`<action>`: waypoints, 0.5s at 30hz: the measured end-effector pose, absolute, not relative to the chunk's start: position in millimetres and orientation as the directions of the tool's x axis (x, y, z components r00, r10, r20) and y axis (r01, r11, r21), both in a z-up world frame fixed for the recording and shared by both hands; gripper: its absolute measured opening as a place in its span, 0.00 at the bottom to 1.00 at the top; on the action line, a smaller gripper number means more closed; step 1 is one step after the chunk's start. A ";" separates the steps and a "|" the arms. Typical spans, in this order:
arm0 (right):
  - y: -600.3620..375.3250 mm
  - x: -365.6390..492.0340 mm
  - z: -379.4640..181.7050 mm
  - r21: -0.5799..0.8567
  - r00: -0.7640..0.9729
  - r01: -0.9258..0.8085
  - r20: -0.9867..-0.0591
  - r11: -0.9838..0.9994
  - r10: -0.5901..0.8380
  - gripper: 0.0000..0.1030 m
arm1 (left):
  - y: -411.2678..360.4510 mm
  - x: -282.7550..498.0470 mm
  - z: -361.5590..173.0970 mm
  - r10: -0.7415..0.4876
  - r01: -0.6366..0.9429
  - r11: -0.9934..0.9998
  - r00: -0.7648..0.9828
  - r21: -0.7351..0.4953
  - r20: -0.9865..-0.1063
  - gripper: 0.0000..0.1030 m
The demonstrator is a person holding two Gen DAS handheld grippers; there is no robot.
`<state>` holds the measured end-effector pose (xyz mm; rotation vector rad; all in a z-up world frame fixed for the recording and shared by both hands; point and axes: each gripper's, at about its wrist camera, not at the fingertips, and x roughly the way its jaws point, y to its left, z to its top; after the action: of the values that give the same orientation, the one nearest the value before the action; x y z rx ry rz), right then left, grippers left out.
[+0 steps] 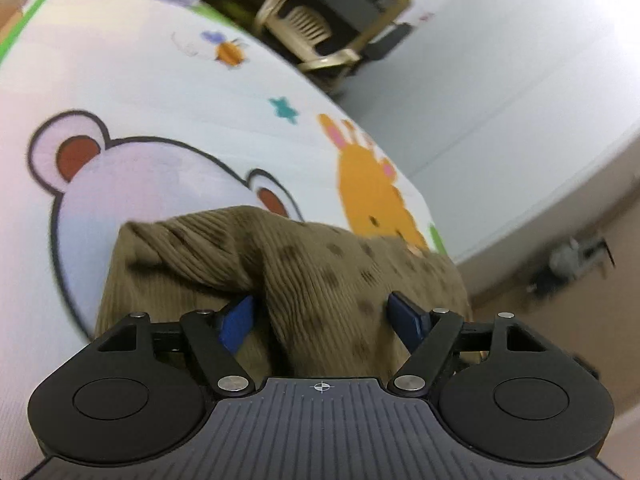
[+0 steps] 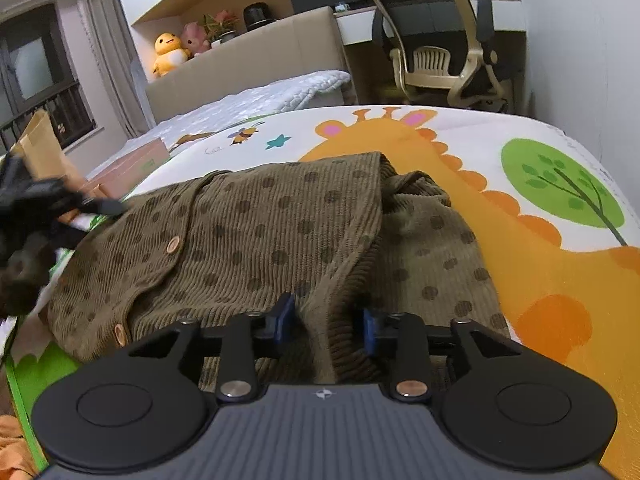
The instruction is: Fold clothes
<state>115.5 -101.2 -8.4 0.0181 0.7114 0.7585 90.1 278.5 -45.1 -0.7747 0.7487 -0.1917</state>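
An olive-brown ribbed cardigan (image 2: 248, 232) with dark dots and wooden buttons lies spread on the cartoon play mat (image 2: 540, 240). One sleeve (image 2: 432, 240) is bunched at its right side. My right gripper (image 2: 328, 320) is shut on a thick fold of the near ribbed edge, between the blue pads (image 2: 286, 314). In the left wrist view the cardigan (image 1: 320, 264) rises in front of my left gripper (image 1: 323, 312). That gripper's jaws stand wide, astride a ridge of fabric. The left gripper's black fingertip (image 2: 108, 207) shows blurred at the cardigan's far left edge.
The mat (image 1: 160, 80) shows a bear, a giraffe and a tree. Beyond it stand an office chair (image 2: 440, 40), a bed with a white quilt (image 2: 260, 96) and plush toys (image 2: 170, 52). A cardboard box (image 2: 132, 164) and a paper bag (image 2: 40, 144) sit left. Orange cloth (image 2: 12, 440) lies bottom left.
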 end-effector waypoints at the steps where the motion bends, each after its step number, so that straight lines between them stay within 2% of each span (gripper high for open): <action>1: -99.7 114.4 -8.4 0.255 0.508 -0.627 -0.584 0.736 0.634 0.36 | 283.6 97.9 -47.9 -0.416 -0.124 0.697 0.732 -0.706 -0.539 0.70; 2: -98.1 113.4 -8.3 0.248 0.509 -0.630 -0.584 0.736 0.633 0.39 | 291.5 101.7 -45.9 -0.393 -0.141 0.685 0.755 -0.715 -0.525 0.66; 5: -93.2 110.3 -8.1 0.229 0.512 -0.640 -0.585 0.733 0.630 0.48 | 319.8 106.7 -33.2 -0.288 -0.189 0.654 0.833 -0.733 -0.472 0.65; 7: -89.8 108.7 -7.8 0.217 0.512 -0.646 -0.587 0.732 0.627 0.52 | 329.1 107.0 -25.6 -0.250 -0.217 0.675 0.832 -0.705 -0.496 0.66; 9: -89.7 109.8 -6.5 0.215 0.513 -0.644 -0.591 0.734 0.623 0.54 | 323.3 99.9 -15.8 -0.241 -0.187 0.740 0.823 -0.646 -0.515 0.69; 11: -93.9 114.2 -0.1 0.216 0.534 -0.621 -0.587 0.754 0.608 0.69 | 308.4 88.1 -6.5 -0.237 -0.140 0.805 0.815 -0.576 -0.529 0.73; 15: -96.0 126.5 23.9 0.205 0.586 -0.602 -0.543 0.772 0.601 0.71 | 262.7 73.9 9.0 -0.239 -0.013 0.901 0.820 -0.434 -0.521 0.82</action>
<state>126.5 -96.0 23.9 -0.0012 0.6330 0.7012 73.9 262.7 9.0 -0.4384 0.6022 -0.1248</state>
